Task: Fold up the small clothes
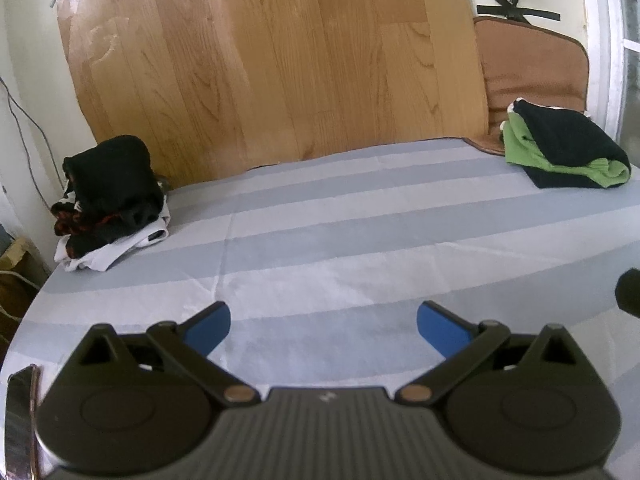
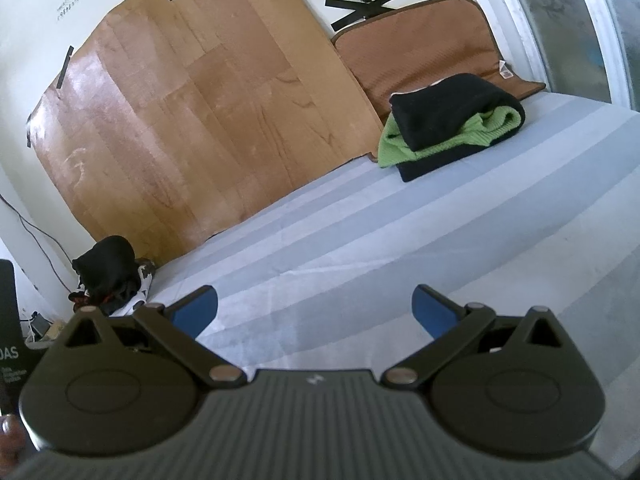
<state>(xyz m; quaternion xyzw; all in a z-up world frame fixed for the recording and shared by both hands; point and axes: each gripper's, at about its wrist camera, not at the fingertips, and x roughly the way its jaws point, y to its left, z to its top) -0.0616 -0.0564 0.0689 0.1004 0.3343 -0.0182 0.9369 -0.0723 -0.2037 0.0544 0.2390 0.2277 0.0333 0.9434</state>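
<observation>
A loose pile of unfolded small clothes (image 1: 112,204), black, white and red, lies at the table's far left; it also shows in the right wrist view (image 2: 110,276). A stack of folded clothes (image 1: 568,148), black and green, sits at the far right, also seen in the right wrist view (image 2: 452,128). My left gripper (image 1: 324,328) is open and empty above the striped cloth near the front edge. My right gripper (image 2: 316,312) is open and empty above the cloth, far from both piles.
The table wears a grey-and-white striped cloth (image 1: 340,240). A wood-pattern sheet (image 1: 280,60) leans on the wall behind it. A brown padded mat (image 2: 420,36) stands behind the folded stack. A window frame (image 2: 540,20) is at right.
</observation>
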